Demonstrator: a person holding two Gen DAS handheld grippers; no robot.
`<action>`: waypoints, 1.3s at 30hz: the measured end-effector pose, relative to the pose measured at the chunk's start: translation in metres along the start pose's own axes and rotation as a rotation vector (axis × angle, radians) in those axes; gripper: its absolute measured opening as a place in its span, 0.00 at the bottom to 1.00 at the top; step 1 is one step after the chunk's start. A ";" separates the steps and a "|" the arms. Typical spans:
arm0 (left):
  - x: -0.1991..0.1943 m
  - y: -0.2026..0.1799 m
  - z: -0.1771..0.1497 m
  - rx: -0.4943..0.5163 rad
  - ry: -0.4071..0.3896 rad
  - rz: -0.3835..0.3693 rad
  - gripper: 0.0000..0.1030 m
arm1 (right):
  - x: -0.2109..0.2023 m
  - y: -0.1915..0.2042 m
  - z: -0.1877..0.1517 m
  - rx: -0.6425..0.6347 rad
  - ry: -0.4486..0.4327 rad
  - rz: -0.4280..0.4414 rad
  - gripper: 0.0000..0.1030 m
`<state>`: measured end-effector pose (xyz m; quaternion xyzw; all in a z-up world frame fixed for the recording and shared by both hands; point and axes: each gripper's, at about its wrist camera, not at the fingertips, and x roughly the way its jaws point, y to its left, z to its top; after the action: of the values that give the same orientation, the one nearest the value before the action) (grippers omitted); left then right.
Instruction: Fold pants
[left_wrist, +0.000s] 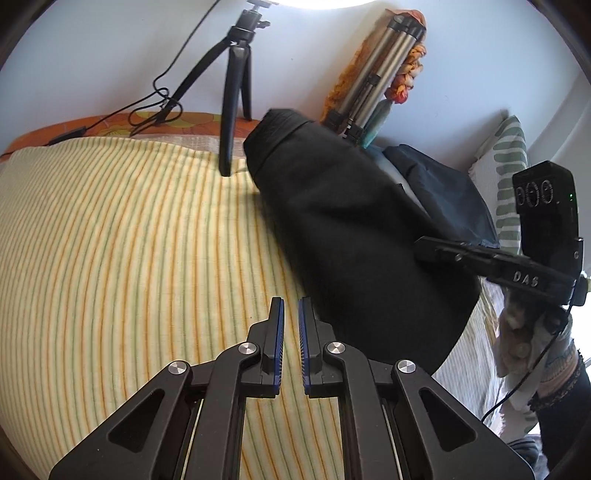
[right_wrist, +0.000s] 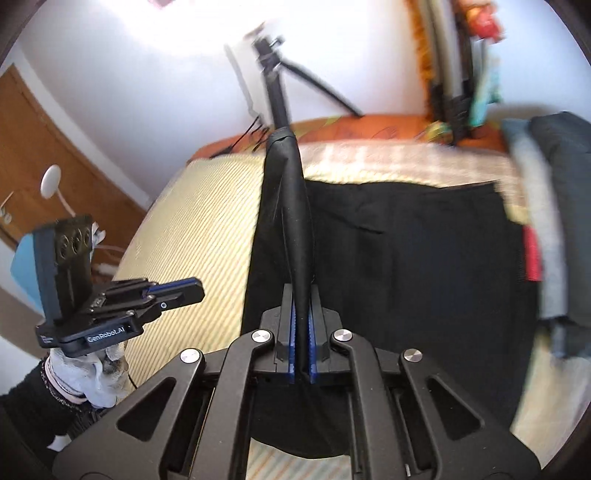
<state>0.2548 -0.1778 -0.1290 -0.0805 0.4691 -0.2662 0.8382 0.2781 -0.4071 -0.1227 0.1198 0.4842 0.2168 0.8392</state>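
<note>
The right gripper (right_wrist: 302, 332) is clamped on a bunched fold of the black fabric pants (right_wrist: 406, 266), lifting that edge up off the yellow striped bedsheet (left_wrist: 129, 240) while the rest lies flat on the bed. The left gripper (left_wrist: 291, 325) has nothing in it, blue pads w/ a narrow gap, hovering over the sheet just beside the pants (not touching afaict). A black mini tripod (left_wrist: 236, 92) stands at the back by the wall, and a pile of dark folded clothes (left_wrist: 443, 195) sits right next to the pants.

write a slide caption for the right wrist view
Right gripper clamps a raised fold of black pants over a striped bedspread; the left gripper hovers empty alongside.
</note>
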 end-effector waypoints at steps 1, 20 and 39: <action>0.002 -0.002 0.000 0.007 -0.002 -0.009 0.06 | -0.010 -0.005 -0.001 0.006 -0.016 -0.020 0.05; 0.054 -0.107 0.010 0.284 0.062 -0.138 0.06 | -0.066 -0.113 -0.067 0.368 -0.063 -0.164 0.05; 0.062 -0.120 0.000 0.455 0.162 -0.125 0.07 | -0.058 -0.126 -0.082 0.364 -0.027 -0.145 0.06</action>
<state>0.2359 -0.3120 -0.1294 0.1028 0.4570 -0.4219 0.7763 0.2131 -0.5462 -0.1712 0.2373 0.5112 0.0632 0.8236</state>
